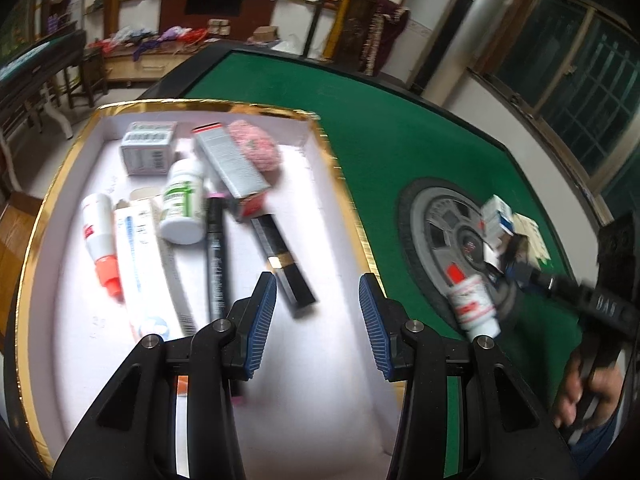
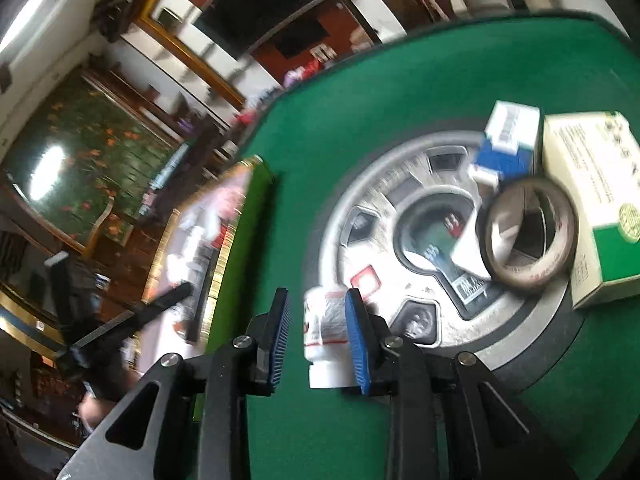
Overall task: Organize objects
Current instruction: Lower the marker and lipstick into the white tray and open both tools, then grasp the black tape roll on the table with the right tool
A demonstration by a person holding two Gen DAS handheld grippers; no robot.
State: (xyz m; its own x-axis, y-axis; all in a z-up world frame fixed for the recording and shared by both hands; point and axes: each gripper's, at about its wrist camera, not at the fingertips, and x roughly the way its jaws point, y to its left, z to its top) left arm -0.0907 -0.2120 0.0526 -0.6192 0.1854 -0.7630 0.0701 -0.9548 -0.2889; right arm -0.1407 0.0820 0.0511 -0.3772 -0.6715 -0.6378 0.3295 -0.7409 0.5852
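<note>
My left gripper (image 1: 318,322) fills the bottom of its view, jaws spread with nothing between them, over the white floor of the gold-rimmed tray (image 1: 340,168). At 11 o'clock from its tips lies a black lipstick (image 1: 285,261), and further left a black pen (image 1: 215,258), a white bottle (image 1: 183,204), a long white box (image 1: 136,264) and a red-capped tube (image 1: 100,240). A grey carton (image 1: 232,168), a pink puff (image 1: 256,146) and a small box (image 1: 147,148) sit toward 12 o'clock at the tray's far end.

My right gripper (image 2: 316,340) has its jaws parted around a small white bottle (image 2: 326,336) with a red label. The right pad looks to touch it, the left stands clear; I cannot tell if it bears weight. The bottle is over the green table (image 2: 360,128), at the edge of the round grey hub (image 2: 400,312). At 1 o'clock there, a tape roll (image 2: 532,232), a blue-white box (image 2: 506,140) and a green-white box (image 2: 592,208) sit close together.
</note>
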